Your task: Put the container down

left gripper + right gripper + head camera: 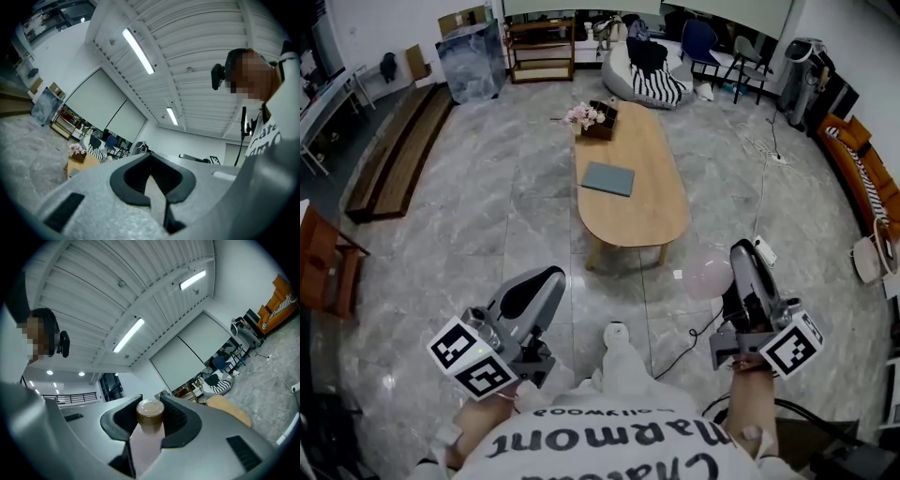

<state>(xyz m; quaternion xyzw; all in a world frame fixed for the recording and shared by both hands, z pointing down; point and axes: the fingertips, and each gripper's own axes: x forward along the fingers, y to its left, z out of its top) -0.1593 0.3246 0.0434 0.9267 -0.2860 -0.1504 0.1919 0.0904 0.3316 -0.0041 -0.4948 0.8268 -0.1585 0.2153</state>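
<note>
**Head view: container (pixel 709 274) in the air, not yet set down**

My left gripper (pixel 152 185) is closed on nothing; my right gripper (pixel 150 420) clamps the pink container by its sides, above the floor; next, I judge, carry it to the table (pixel 661 211), then release.

oval wooden table (pixel 647 211), grey notebook (pixel 608 178) on it, flower box (pixel 595 119) at its far end
</note>
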